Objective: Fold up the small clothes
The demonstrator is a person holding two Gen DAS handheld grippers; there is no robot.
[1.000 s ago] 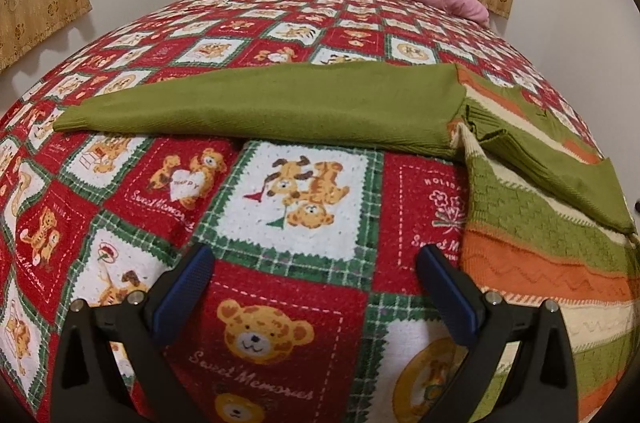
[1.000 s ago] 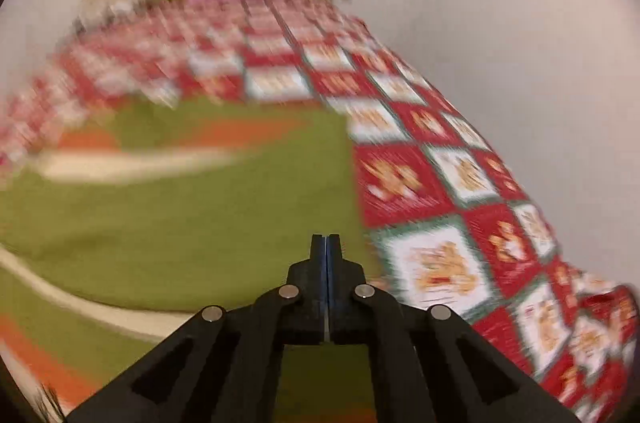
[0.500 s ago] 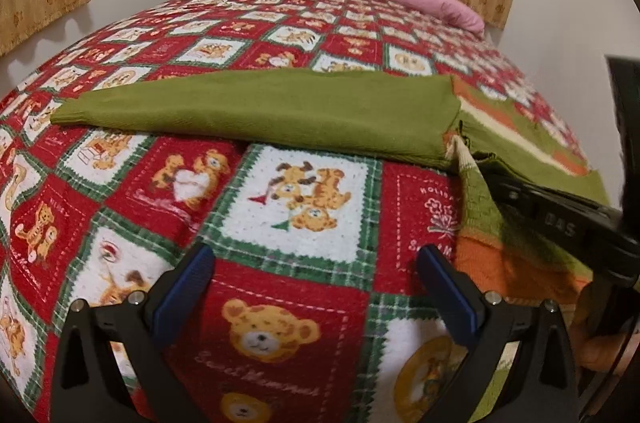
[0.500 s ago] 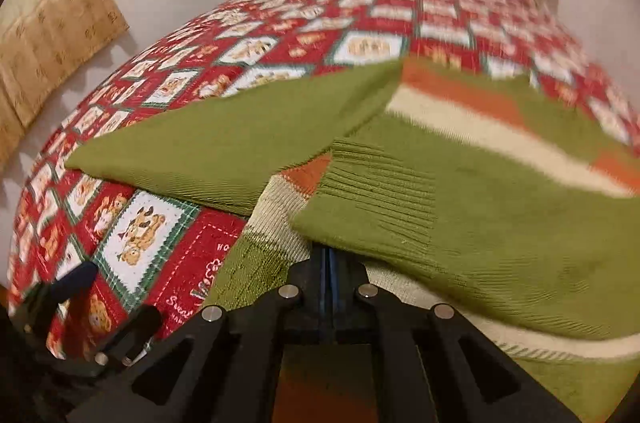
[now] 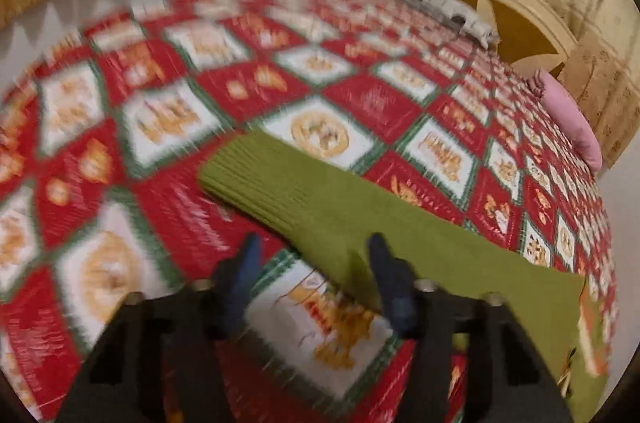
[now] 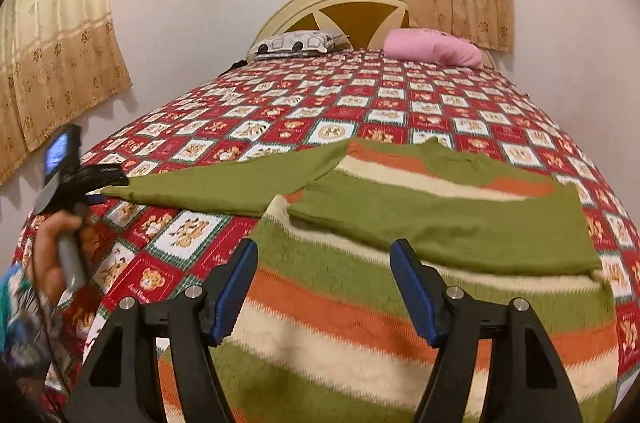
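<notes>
Right tool [image 6: 324, 287] has let go of the sleeve it was pinching half a sec ago; jaws now wide apart, nothing in them, hovering just over the sweater's [image 6: 360, 327] striped body. That right sleeve [image 6: 448, 227] now lies folded across the chest, cuff toward the left side, so first sleeve fold looks done.

Left tool [image 5: 312, 275] has swung over to the other sleeve [image 5: 340, 207]; view is blurred, so it's moving fast. Jaws partly open, closer than before, empty; right finger looks to be at or over the sleeve edge, contact can't be told.

Sweater lies flat on the bed [image 6: 400, 103], front half, neck toward the headboard [image 6: 340, 7], hem toward the person; body long axis runs foot-to-head. Left sleeve sticks straight out to the left, long axis across the bed, ribbed cuff [image 5: 232, 167] at the far end. Prob next: grab near cuff, fold inward over the first sleeve.
</notes>
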